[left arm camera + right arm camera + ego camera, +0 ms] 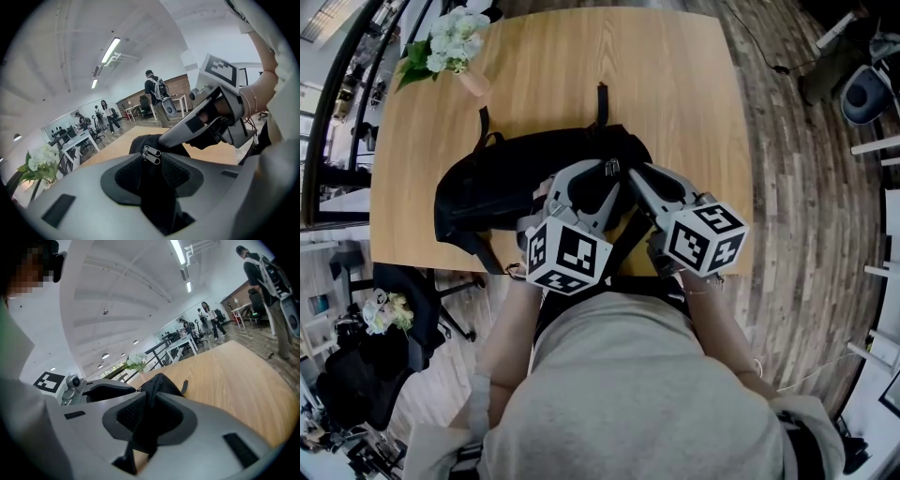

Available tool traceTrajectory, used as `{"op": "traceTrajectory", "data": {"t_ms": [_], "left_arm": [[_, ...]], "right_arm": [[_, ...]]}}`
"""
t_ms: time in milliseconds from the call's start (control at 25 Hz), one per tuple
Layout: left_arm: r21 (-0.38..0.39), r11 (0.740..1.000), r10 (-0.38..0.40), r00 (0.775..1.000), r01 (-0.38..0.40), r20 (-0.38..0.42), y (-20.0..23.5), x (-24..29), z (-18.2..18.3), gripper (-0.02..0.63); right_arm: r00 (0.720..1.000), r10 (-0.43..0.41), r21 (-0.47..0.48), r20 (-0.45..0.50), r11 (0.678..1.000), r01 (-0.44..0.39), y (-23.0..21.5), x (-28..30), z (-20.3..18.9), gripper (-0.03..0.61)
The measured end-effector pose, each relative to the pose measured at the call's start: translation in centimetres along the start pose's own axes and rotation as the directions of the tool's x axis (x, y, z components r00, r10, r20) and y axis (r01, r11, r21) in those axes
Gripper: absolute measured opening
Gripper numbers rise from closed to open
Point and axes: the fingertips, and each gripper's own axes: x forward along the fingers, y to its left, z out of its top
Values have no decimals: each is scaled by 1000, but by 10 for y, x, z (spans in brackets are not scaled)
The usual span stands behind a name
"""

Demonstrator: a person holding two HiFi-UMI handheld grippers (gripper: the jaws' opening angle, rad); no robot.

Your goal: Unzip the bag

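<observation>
Black bag (506,187) on counter (694,103), right under both tools. R tool (151,404) clenched on a fold of bag fabric, prob bracing it. L tool (153,165) released, jaws wide, twin zip pulls (151,153) between its tips, ungripped. Zip looks shut, so unzipping prob not begun: pull grab + whole run left

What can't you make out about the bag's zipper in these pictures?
Backpack zipper track: head view, the left gripper and right gripper cover it.
How far it is unzipped: left gripper view shows only the zipper pulls; the jaws hide the rest.
Backpack's near edge: head view, behind the marker cubes.
</observation>
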Motion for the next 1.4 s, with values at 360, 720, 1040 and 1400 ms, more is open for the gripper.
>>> {"op": "traceTrajectory", "data": {"t_ms": [360,720,1040,1400], "left_arm": [[-119,993,0,999,6,51,6,-12,3,102],[-215,976,49,995,-29,89,17,-21,6,57],[-289,957,59,994,-29,96,19,-17,3,40],[-363,930,85,994,-53,72,21,-16,-3,23]], "right_arm": [[1000,18,6,-1,1000,-18,0,0,-1,74],[1000,24,5,-1,1000,-24,1,0,-1,75],[1000,29,2,-5,1000,-29,0,0,0,75],[999,46,-7,-10,999,-46,0,-1,-1,75]]}}
